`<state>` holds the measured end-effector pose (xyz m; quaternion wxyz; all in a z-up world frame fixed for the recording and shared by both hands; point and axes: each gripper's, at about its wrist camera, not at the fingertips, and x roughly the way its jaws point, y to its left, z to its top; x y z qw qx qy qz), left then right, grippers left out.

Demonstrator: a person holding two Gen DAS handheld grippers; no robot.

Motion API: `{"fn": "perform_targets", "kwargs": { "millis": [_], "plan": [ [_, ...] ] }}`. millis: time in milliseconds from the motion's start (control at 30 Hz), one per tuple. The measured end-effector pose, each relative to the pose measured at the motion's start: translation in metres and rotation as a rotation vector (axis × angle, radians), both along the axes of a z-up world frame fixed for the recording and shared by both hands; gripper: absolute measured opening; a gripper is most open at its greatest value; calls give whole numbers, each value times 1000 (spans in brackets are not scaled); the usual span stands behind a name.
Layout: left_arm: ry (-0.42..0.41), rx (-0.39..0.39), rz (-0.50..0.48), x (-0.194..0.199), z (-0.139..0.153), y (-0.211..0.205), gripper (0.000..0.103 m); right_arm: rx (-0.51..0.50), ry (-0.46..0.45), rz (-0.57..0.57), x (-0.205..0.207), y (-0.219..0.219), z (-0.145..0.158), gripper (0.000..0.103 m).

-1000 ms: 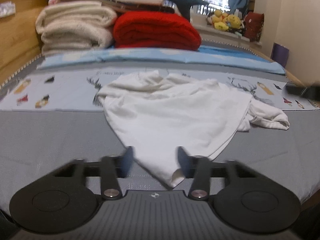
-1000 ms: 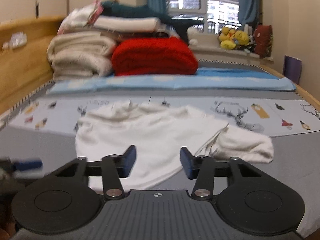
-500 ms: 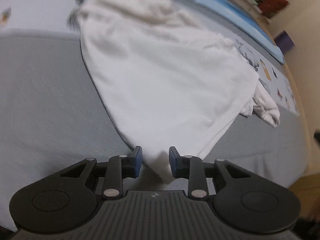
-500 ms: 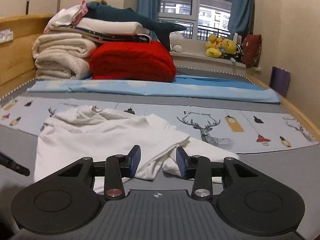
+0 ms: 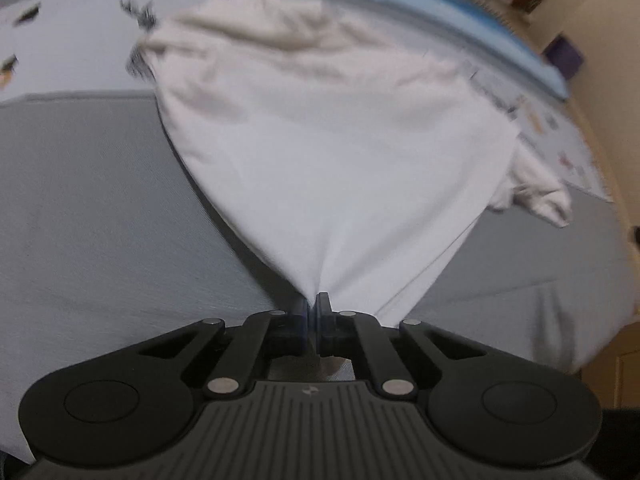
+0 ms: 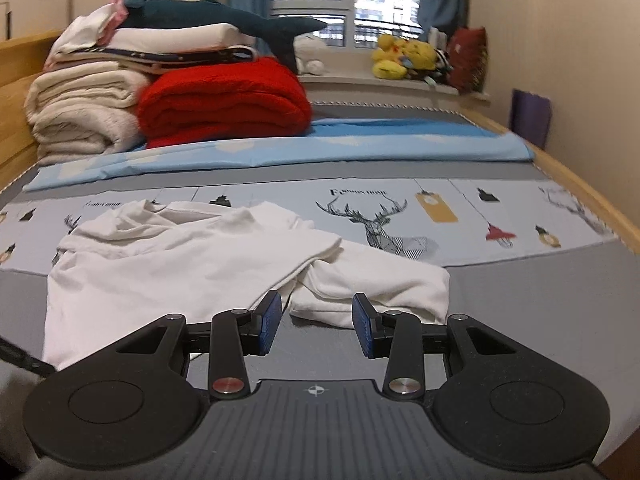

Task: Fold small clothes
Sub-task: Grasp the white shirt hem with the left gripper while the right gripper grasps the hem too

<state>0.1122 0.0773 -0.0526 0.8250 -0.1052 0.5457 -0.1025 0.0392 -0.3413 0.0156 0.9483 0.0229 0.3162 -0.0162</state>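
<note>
A small white shirt (image 5: 332, 152) lies crumpled on the grey bed cover (image 5: 80, 200). My left gripper (image 5: 312, 308) is shut on the shirt's near corner, and the cloth fans out from the pinch. In the right wrist view the shirt (image 6: 180, 256) lies left of centre, with a sleeve (image 6: 376, 284) spread to the right. My right gripper (image 6: 316, 316) is open and empty, low over the bed just in front of the sleeve.
A red folded blanket (image 6: 224, 100), cream blankets (image 6: 84, 116) and a plush shark (image 6: 216, 20) are stacked at the bed's far end. A blue sheet (image 6: 280, 148) and a printed deer sheet (image 6: 400, 216) lie across the bed. The wooden bed edge (image 6: 580, 188) runs along the right.
My left gripper closed on the shirt's near corner and has pulled it taut. My right gripper moved right and closer to the sleeve, staying open.
</note>
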Motion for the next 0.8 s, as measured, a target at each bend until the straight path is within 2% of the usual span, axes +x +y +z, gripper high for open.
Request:
{"fn": "perform_targets", "kwargs": {
  "millis": [67, 100, 167, 233, 267, 333, 400, 467, 533, 633, 733, 800],
  "plan": [
    [-34, -7, -30, -12, 20, 23, 3, 18, 9, -17, 2, 2, -2, 41],
    [-48, 22, -54, -18, 27, 34, 3, 28, 11, -21, 4, 3, -2, 41],
    [-65, 169, -113, -31, 35, 58, 3, 49, 11, -24, 6, 5, -2, 41],
    [-25, 287, -148, -43, 29, 86, 3, 60, 17, -21, 9, 9, -3, 41],
    [-4, 306, -155, -46, 24, 96, 4, 62, 23, -20, 11, 9, -4, 41],
    [33, 289, -147, -49, 16, 121, 4, 77, 44, -21, 17, 10, -7, 42],
    [41, 228, -94, -50, 15, 146, 14, 110, 80, -13, 24, 10, -12, 50],
    [34, 159, -37, -49, 15, 161, 40, 165, 143, 11, 34, 11, -21, 53],
    [21, 97, -6, -49, 12, 168, 47, 212, 232, 37, 44, 16, -33, 56],
    [54, 84, 9, -35, 6, 160, 47, 242, 396, 55, 60, 27, -58, 58],
    [65, 85, 4, -23, 3, 150, 47, 204, 570, 40, 71, 40, -87, 58],
    [83, 96, -6, -21, -6, 148, 47, 183, 640, 32, 74, 45, -101, 57]
  ]
}}
